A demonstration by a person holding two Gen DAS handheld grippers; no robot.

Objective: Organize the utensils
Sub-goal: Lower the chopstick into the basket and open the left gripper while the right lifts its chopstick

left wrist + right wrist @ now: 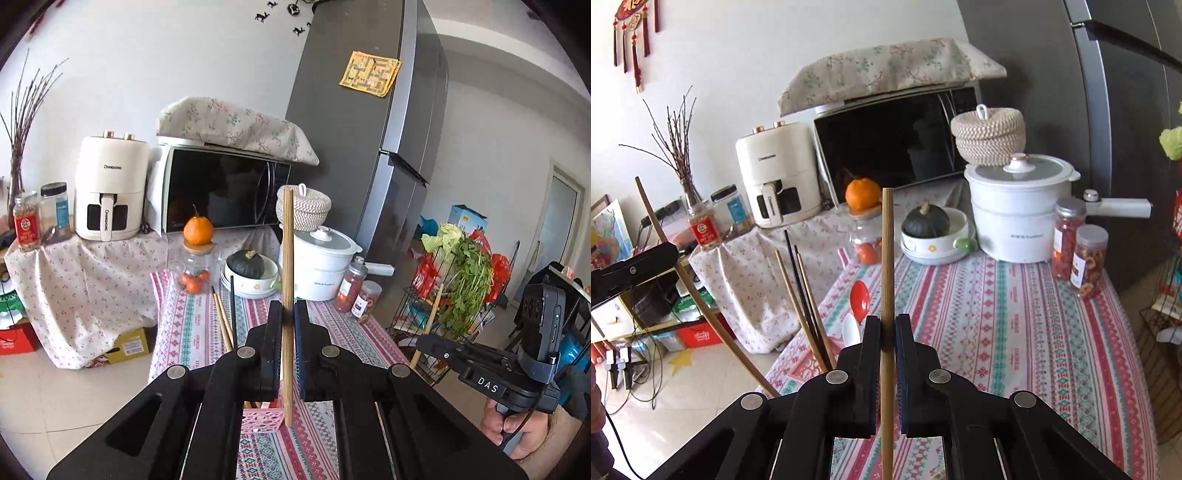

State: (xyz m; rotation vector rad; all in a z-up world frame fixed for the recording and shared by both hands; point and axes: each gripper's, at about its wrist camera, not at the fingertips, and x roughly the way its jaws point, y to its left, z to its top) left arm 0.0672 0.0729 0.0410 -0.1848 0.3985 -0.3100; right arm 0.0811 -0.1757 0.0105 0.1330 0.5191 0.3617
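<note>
My left gripper (pixel 287 314) is shut on a wooden chopstick (pixel 287 258) held upright; its lower end hangs beside the pink perforated holder (pixel 263 419) on the patterned tablecloth. Wooden and black chopsticks (pixel 226 317) stand in that holder. My right gripper (pixel 887 325) is shut on another wooden chopstick (pixel 887 258), also upright above the table. In the right wrist view the holder's chopsticks (pixel 803 302) lean at left, with a red spoon (pixel 859 297) and a white spoon (pixel 850 328) beside them. The right gripper also shows in the left wrist view (pixel 428 341).
At the table's back stand a white pot (pixel 1019 210), a bowl with a squash (pixel 932 236), two spice jars (pixel 1078 247) and a glass jar with an orange (pixel 195 254). A microwave (pixel 225 188) and air fryer (pixel 109 192) sit behind. A vegetable rack (pixel 454 291) is at the right.
</note>
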